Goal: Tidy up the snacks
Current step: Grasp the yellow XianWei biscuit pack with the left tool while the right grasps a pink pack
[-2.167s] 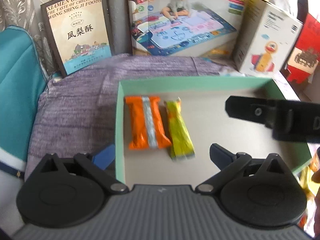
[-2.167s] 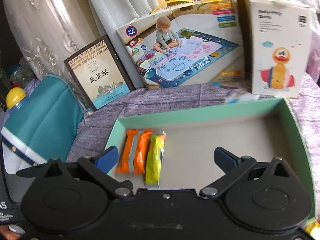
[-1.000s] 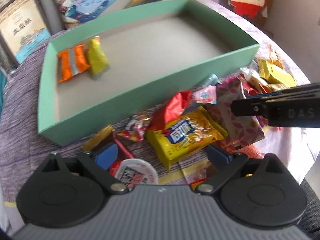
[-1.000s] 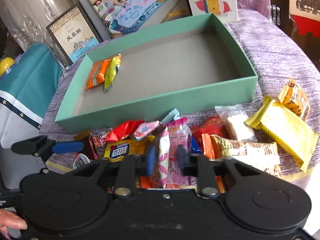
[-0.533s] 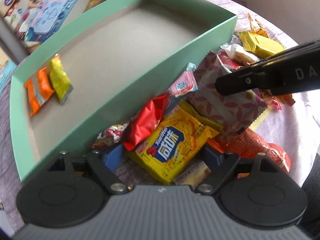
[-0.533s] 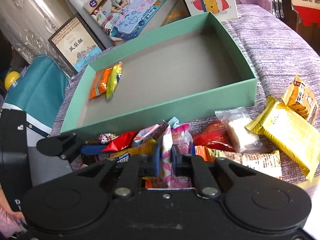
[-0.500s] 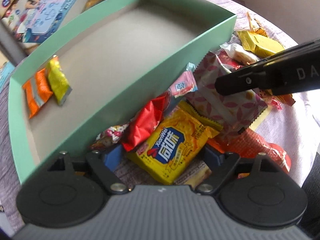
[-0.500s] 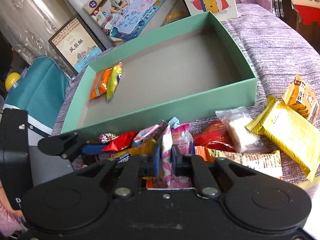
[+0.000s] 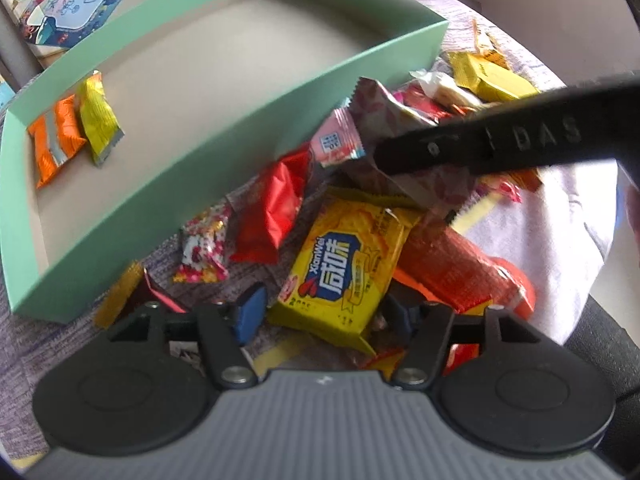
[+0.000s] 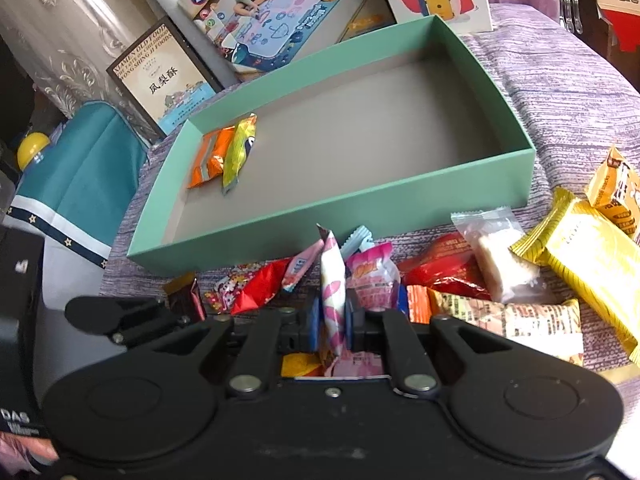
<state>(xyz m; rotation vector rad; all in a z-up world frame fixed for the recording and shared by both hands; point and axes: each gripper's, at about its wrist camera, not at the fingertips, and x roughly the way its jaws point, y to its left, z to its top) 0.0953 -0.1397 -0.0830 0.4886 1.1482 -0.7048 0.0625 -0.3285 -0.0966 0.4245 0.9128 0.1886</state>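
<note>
Fingers of right gripper (image 10: 330, 326) are pinching pink flowered packet (image 10: 333, 292); left gripper (image 9: 320, 312) is closing around yellow packet (image 9: 346, 272), risking snagging neighbouring wrappers.

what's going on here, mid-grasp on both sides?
A person with a handheld gripper in each hand is sorting loose snacks into the green box. The right gripper is shut on a pink-and-white flowered packet, pinched edge-on in the pile in front of the box. The left gripper is closing around the yellow biscuit packet, which lies between its fingers; the pads do not look pressed on it yet. The box holds only an orange packet and a yellow-green packet.
</note>
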